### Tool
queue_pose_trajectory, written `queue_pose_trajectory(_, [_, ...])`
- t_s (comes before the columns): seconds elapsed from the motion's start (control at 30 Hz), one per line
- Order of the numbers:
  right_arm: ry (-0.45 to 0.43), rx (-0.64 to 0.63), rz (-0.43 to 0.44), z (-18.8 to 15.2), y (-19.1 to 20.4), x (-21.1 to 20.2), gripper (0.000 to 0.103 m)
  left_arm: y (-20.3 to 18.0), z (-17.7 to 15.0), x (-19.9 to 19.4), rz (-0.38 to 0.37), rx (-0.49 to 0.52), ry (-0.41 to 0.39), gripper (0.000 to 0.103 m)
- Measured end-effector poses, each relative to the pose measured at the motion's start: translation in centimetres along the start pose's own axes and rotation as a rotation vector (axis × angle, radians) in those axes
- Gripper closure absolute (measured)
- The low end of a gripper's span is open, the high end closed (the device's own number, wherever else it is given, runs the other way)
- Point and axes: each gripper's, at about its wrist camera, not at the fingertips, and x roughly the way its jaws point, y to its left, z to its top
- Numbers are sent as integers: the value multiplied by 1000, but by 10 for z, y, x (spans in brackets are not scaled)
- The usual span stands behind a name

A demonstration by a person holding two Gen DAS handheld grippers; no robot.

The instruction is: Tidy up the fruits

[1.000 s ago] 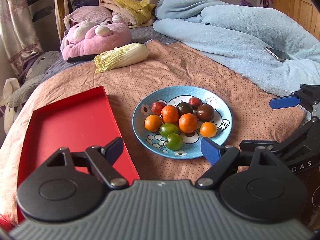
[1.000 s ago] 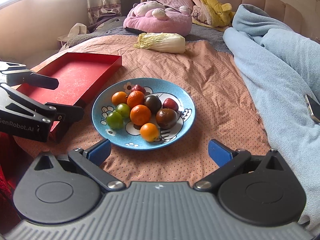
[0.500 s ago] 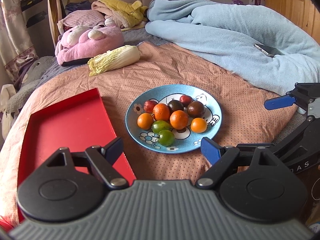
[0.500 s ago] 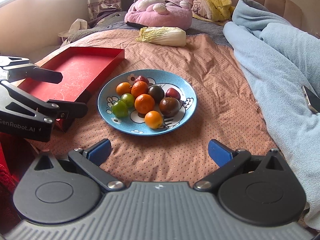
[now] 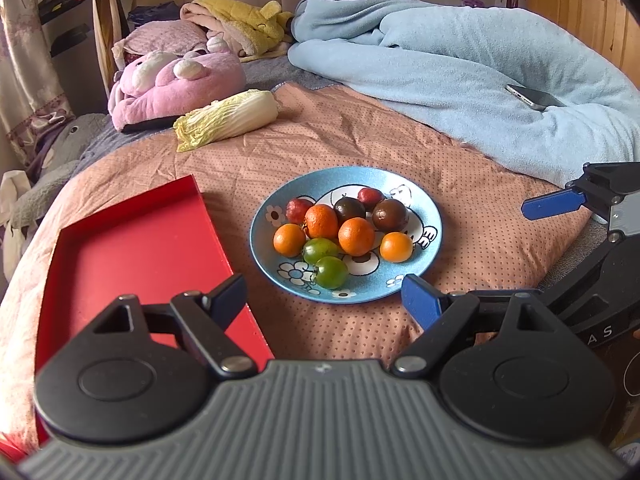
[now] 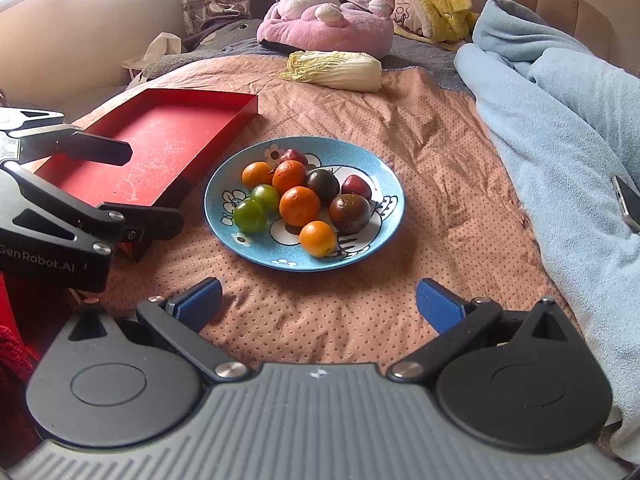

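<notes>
A blue patterned plate point(image 5: 424, 216) point(image 6: 384, 176) on the dotted pink bedspread holds several small fruits: orange ones point(image 5: 356, 236) point(image 6: 300, 206), two green ones point(image 5: 330, 272) point(image 6: 250, 216), dark purple ones point(image 5: 390, 215) point(image 6: 350, 213) and red ones point(image 5: 370, 196). An empty red tray point(image 5: 132, 252) point(image 6: 160, 144) lies left of the plate. My left gripper point(image 5: 324, 300) is open and empty, just short of the plate's near rim. My right gripper point(image 6: 318, 302) is open and empty, short of the plate. Each gripper shows in the other's view point(image 5: 552, 204) point(image 6: 120, 152).
A napa cabbage point(image 5: 228, 120) point(image 6: 336, 70) lies beyond the plate. A pink plush point(image 5: 176, 84) and yellow clothes point(image 5: 240, 28) sit at the headboard. A light blue blanket point(image 5: 460, 80) point(image 6: 560, 120) with a phone point(image 5: 534, 97) fills the right side.
Both grippers have drawn back from the plate, so it looks smaller and farther in both views. Nothing has been picked up; both stay open.
</notes>
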Motion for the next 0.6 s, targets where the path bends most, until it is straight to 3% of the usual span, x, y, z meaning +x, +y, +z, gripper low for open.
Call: queue_pose_trajectory(0.6, [5,5,4,-5,1,3,0,1,0,2,2,-5,5,17])
